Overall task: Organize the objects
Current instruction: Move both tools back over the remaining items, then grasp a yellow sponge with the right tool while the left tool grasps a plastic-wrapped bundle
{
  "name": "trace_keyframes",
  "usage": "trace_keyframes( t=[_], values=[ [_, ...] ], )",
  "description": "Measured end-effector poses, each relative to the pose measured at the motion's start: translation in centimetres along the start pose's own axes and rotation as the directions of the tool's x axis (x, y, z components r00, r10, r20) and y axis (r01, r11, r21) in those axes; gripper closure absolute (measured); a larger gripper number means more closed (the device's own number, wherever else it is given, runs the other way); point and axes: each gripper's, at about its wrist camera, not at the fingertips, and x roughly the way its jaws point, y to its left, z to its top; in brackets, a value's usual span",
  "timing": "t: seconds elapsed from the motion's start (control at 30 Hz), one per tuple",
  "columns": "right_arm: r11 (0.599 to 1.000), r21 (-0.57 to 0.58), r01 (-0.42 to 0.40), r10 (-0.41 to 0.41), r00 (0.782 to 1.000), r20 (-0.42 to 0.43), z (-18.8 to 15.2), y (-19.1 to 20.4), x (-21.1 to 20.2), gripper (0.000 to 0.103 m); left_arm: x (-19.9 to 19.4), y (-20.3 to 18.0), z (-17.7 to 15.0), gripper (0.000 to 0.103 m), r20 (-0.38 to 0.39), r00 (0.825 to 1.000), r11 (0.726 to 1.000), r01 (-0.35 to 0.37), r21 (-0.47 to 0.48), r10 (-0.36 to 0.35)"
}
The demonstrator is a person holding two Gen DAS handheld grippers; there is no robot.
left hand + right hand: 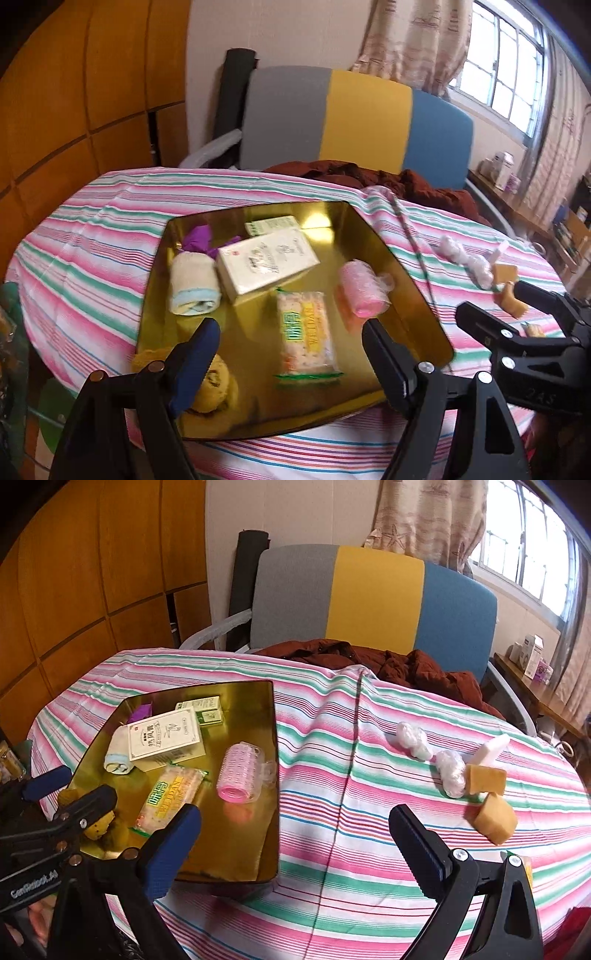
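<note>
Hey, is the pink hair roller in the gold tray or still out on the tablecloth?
In: the pink hair roller lies on its side inside the gold tray.

Tray (pixel 240 856): gold metal, mirror-glossy, reflecting its contents. Tablecloth (pixel 369 849): striped woven cloth, matt, creased. Snack packet (pixel 306 332): shiny clear plastic film. Large box (pixel 266 262): smooth matt card. Hair roller (pixel 240 773): pink bristly plastic. Sponge blocks (pixel 495 823): tan, porous, matt. Wall panels (pixel 92 572): satin wood veneer.
</note>
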Motion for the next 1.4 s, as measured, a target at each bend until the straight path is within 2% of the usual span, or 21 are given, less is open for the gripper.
trace_keyframes(
  t=[0.33, 0.57, 0.8, 1.0, 1.1, 1.27, 1.4],
  values=[
    [0.992, 0.101, 0.081, -0.077, 0.996, -0.048, -0.7, -6.5, 0.1, 0.001, 0.2, -1.7, 0.3, 0.023, -0.01, 0.997, 0.996, 0.077, 0.039, -0.076],
    [0.971, 0.199, 0.135, -0.115, 0.987, -0.111, -1.0, -13.0, 0.1, 0.001, 0.2, -4.2, 1.3, 0.024, -0.014, 0.987, 0.983, 0.159, 0.091, -0.159],
    [0.955, 0.219, 0.198, -0.16, 0.97, -0.182, -1.1, -20.2, 0.9, 0.0, 0.5, -6.8, 2.5, 0.024, -0.029, 0.974, 0.966, 0.226, 0.123, -0.224],
    [0.979, 0.157, 0.131, -0.085, 0.959, -0.271, -1.5, -24.6, 4.2, 0.0, 1.0, -9.5, 2.9, 0.024, -0.064, 0.961, 0.941, 0.275, 0.199, -0.268],
    [0.982, 0.14, 0.128, -0.082, 0.952, -0.294, -1.5, -25.9, 5.9, 0.0, 1.3, -10.8, 3.2, 0.024, -0.076, 0.956, 0.929, 0.292, 0.226, -0.282],
    [0.987, 0.134, 0.086, -0.043, 0.955, -0.292, -1.4, -27.2, 8.0, 0.0, 2.2, -12.2, 3.8, 0.024, -0.098, 0.949, 0.918, 0.315, 0.239, -0.3],
    [0.993, 0.096, 0.066, -0.032, 0.947, -0.318, -1.6, -27.2, 9.5, 0.0, 3.2, -13.6, 4.1, 0.024, -0.12, 0.944, 0.909, 0.329, 0.255, -0.308]
  ],
)
